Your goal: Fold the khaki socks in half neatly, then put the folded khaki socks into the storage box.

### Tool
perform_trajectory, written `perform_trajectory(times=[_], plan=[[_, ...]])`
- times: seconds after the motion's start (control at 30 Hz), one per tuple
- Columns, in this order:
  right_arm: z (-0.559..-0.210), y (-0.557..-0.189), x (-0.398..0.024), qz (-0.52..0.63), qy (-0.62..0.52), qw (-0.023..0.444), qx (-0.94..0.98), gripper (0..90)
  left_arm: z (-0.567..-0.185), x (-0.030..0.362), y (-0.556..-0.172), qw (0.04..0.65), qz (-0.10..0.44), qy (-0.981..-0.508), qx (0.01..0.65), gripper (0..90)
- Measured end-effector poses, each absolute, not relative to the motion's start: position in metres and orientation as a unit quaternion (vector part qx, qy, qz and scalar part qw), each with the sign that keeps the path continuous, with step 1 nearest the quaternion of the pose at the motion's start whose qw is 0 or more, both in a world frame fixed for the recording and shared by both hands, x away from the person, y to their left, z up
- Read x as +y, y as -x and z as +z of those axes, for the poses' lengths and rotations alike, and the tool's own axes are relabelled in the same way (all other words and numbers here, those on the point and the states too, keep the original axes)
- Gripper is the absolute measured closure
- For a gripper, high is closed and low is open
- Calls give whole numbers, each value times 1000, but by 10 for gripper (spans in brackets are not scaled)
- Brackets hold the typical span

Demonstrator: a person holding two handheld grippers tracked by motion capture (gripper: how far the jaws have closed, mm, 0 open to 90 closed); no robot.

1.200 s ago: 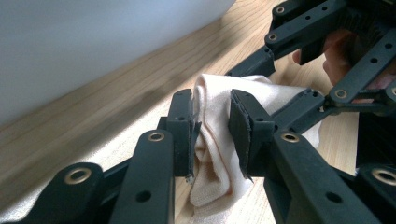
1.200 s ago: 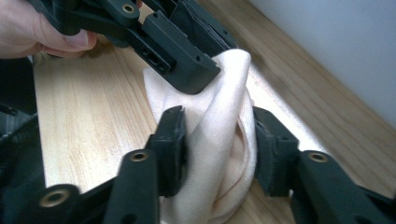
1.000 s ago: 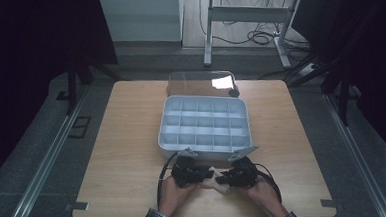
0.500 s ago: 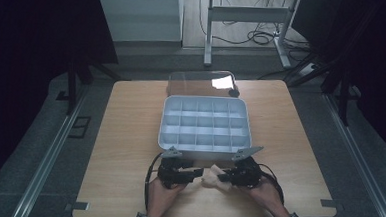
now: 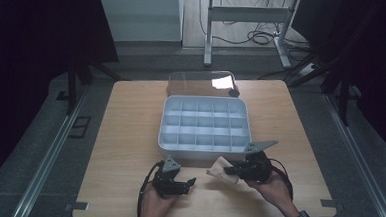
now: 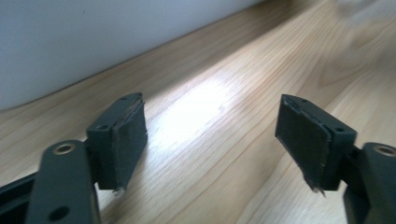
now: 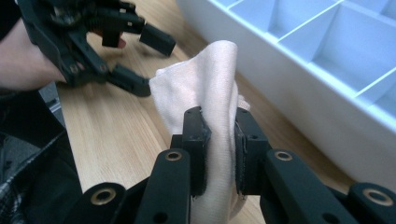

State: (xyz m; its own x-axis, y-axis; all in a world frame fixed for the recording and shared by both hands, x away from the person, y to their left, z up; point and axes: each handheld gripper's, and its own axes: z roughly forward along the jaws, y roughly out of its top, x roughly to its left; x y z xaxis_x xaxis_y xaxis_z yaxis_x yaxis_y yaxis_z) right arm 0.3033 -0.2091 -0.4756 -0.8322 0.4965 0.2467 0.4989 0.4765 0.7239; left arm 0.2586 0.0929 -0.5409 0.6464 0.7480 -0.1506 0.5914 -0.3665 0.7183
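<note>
One wooden desk (image 5: 129, 135) carries everything here, its pale grain running under both hands. On its middle sits a white compartment box (image 5: 203, 125), a grid of shallow cells, with its clear lid (image 5: 200, 83) lying just behind it toward the far edge. Near the front edge, the person's two hands come in from the bottom of the high view, each with a black tool.

At the right, the right hand-held gripper (image 5: 231, 168) points leftward just in front of the box's near wall. Its jaws are pinched on a small cream cloth (image 7: 210, 93); in the right gripper view the fabric is squeezed between the two pads and stands up above them in a loose fold, raised off the wood and just beside the box.

At the left, the left hand-held gripper (image 5: 189, 182) lies low over the desk, apart from the cloth. Its jaws have just been opening and now stand spread, with bare wood between the pads (image 6: 126, 135) in the left gripper view.
</note>
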Motion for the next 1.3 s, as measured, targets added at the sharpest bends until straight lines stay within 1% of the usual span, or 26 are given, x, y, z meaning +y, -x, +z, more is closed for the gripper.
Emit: perform_trajectory(times=[0.1,0.27,0.57,0.77,1.3], plan=[[-469,-304,-213,-429,291,-1,-855,773,-542,92,-256,378,109,-824,408,214],[-460,-306,-217,-437,293,-7,-851,773,-542,90,-255,369,117,-830,402,194],[-449,-311,-223,-446,301,-16,-843,772,-542,87,-254,359,129,-833,401,177],[-440,-315,-228,-452,308,-25,-836,772,-543,83,-252,344,144,-839,396,178],[-431,-335,-239,-458,341,-68,-818,772,-543,83,-252,344,145,-837,399,175]])
